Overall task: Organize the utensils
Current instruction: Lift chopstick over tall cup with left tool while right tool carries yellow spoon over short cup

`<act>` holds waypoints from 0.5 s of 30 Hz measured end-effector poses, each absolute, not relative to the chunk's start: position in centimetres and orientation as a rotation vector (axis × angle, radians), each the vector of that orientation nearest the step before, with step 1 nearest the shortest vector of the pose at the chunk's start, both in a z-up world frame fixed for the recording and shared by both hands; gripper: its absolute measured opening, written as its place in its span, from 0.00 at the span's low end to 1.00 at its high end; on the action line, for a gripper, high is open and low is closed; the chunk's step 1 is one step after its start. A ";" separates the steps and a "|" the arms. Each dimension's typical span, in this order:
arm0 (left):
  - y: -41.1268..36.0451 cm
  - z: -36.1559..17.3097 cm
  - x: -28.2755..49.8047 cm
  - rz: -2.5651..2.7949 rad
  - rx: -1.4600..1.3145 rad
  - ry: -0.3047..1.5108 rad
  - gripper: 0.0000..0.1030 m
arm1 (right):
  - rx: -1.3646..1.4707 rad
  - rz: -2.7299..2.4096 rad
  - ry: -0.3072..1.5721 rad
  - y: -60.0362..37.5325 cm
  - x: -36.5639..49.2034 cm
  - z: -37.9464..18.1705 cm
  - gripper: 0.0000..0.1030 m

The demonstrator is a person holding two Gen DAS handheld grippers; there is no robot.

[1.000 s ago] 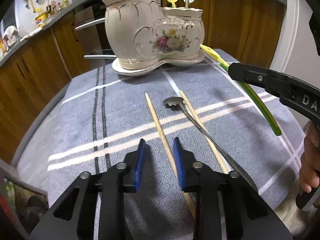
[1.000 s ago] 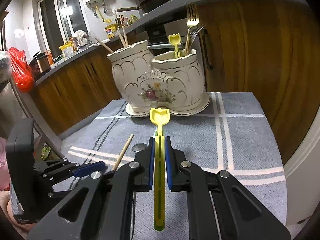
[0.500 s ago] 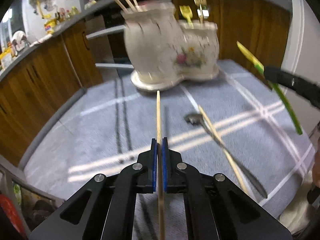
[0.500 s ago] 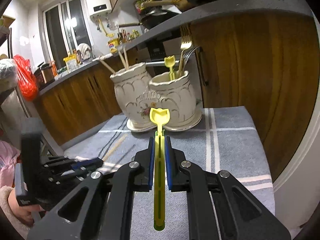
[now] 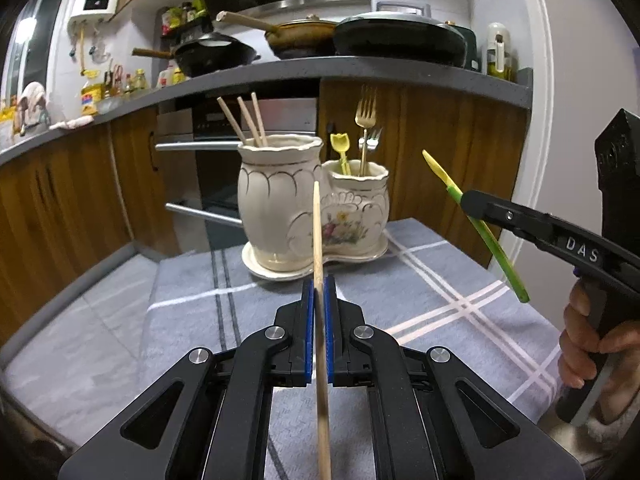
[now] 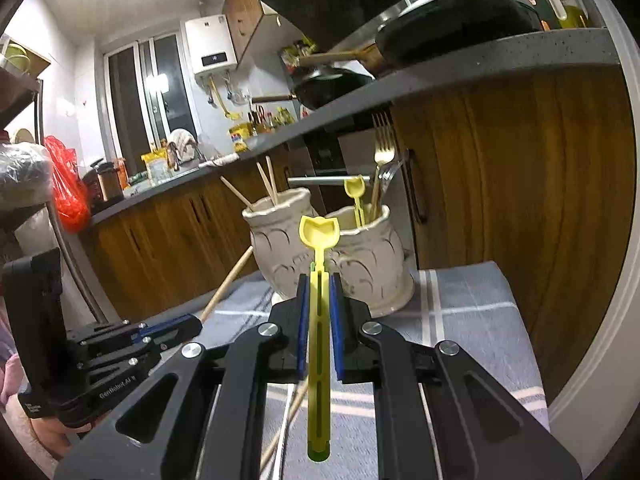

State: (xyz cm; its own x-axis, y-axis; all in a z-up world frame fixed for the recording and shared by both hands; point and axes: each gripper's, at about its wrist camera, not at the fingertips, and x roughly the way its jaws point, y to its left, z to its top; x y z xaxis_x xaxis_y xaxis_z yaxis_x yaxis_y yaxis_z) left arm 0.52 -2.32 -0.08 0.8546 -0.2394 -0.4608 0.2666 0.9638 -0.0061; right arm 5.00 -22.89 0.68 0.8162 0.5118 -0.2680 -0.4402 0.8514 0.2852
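Observation:
My left gripper (image 5: 319, 286) is shut on a wooden chopstick (image 5: 317, 232), held above the table and pointing at the white ceramic two-pot holder (image 5: 296, 216). The taller left pot holds three chopsticks (image 5: 244, 122); the shorter right pot holds a yellow spoon (image 5: 340, 146) and forks (image 5: 365, 120). My right gripper (image 6: 319, 280) is shut on a yellow-green plastic spoon (image 6: 319, 236), raised in front of the holder (image 6: 320, 256). In the left wrist view the right gripper (image 5: 466, 200) is at the right with the spoon (image 5: 492, 240). Another chopstick (image 6: 286, 420) lies on the cloth below.
The holder stands at the far end of a table with a grey striped cloth (image 5: 440, 292). Behind it are wooden cabinets (image 5: 460, 152), an oven (image 5: 208, 148) and a counter with pans (image 5: 360, 36). The table edge drops off at the right (image 6: 520, 320).
My left gripper closed on the chopstick and lifted it off the cloth toward the holder. My right gripper rose with the yellow spoon and tilted upward.

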 end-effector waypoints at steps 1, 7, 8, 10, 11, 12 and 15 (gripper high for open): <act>-2.3 -0.1 0.4 -0.268 0.061 0.478 0.05 | 0.223 0.521 0.341 -22.8 5.1 0.8 0.10; -0.8 0.8 0.4 -0.307 0.008 0.432 0.05 | 0.240 0.562 0.330 -22.0 6.4 2.0 0.10; -0.5 1.1 0.4 -0.312 0.002 0.418 0.05 | 0.238 0.567 0.319 -21.9 6.7 2.4 0.10; -0.2 2.1 0.8 -0.324 -0.015 0.387 0.05 | 0.242 0.572 0.301 -21.7 7.3 3.3 0.10; 0.0 2.6 1.1 -0.323 -0.021 0.368 0.05 | 0.247 0.576 0.294 -21.7 7.8 3.8 0.10; 0.2 3.1 1.6 -0.319 -0.025 0.349 0.05 | 0.250 0.577 0.290 -21.6 8.1 4.1 0.10; 0.8 4.5 3.1 -0.323 -0.059 0.298 0.05 | 0.246 0.570 0.256 -21.4 9.8 5.2 0.10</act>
